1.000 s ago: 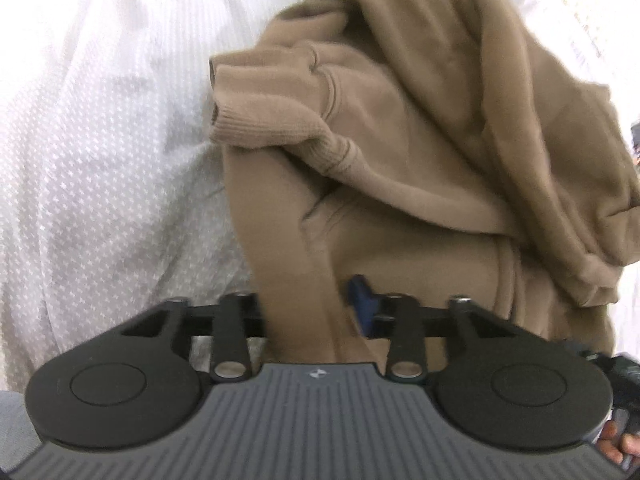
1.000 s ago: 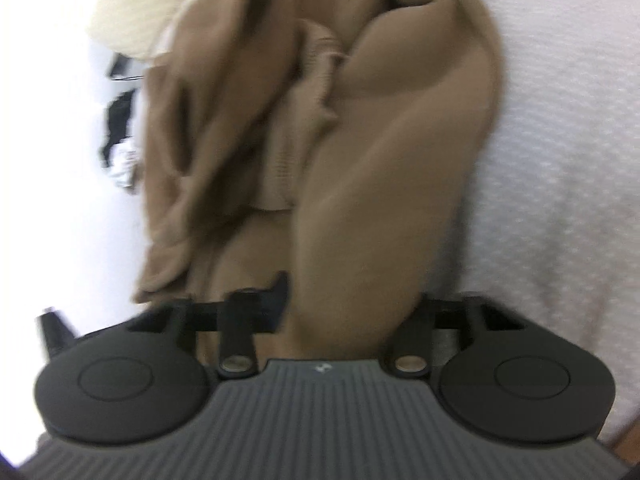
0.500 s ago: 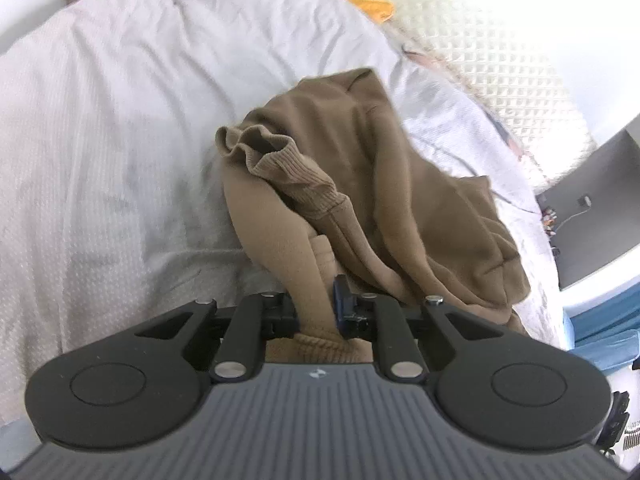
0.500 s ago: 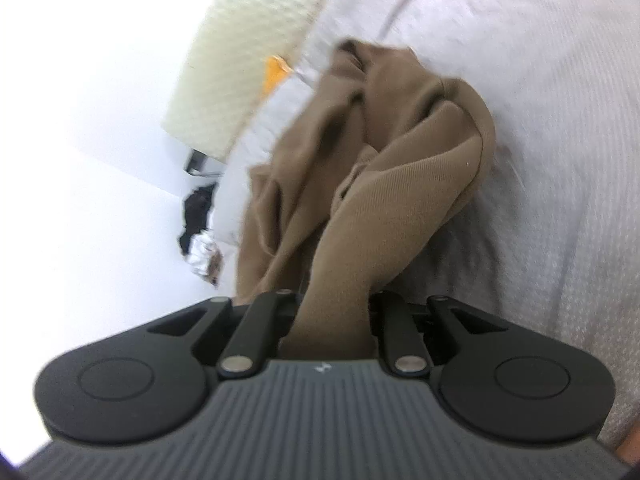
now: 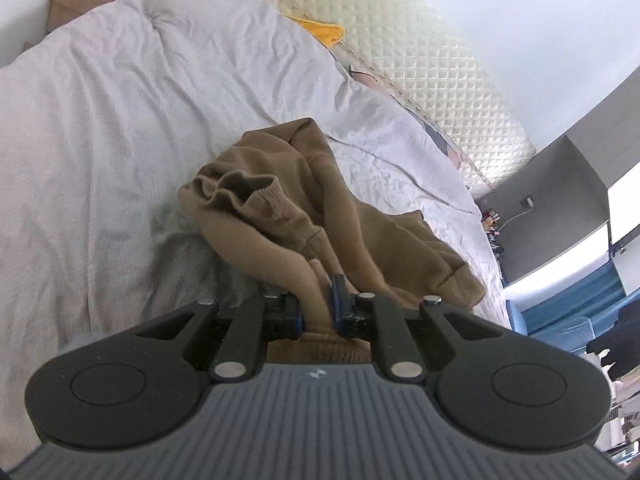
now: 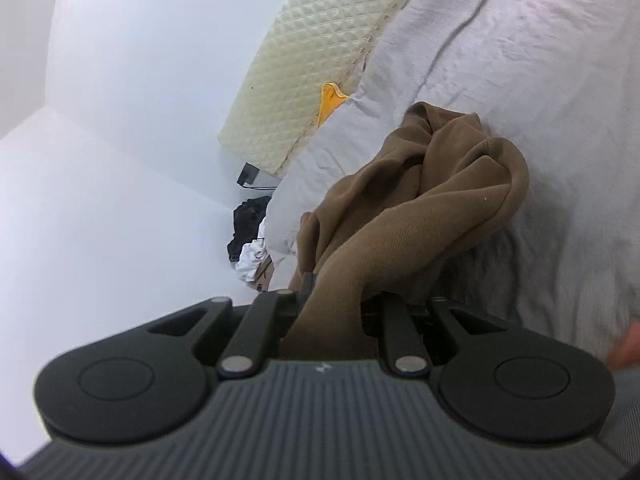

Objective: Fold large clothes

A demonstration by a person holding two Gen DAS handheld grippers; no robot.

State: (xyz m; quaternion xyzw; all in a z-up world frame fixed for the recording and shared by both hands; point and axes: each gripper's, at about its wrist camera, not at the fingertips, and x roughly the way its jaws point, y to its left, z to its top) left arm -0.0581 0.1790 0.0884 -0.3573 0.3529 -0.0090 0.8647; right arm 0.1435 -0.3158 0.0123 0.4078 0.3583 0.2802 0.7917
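The sweatshirt [image 5: 280, 216] is plain brown. The bedsheet [image 5: 120, 92] is pale grey; the quilted headboard [image 5: 420, 48] is cream with a diamond pattern.

A big bed [image 5: 120, 92] with a white cover filled the room, a bumpy cream headboard [image 5: 420, 52] at two o'clock against white wall [image 6: 132, 60].

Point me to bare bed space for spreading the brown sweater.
Free: white bedspread left of the brown sweater, up to the cardboard box. Narrower strip between sweater and quilted headboard. Crowded: sweater heap, pinched by left gripper and right gripper.
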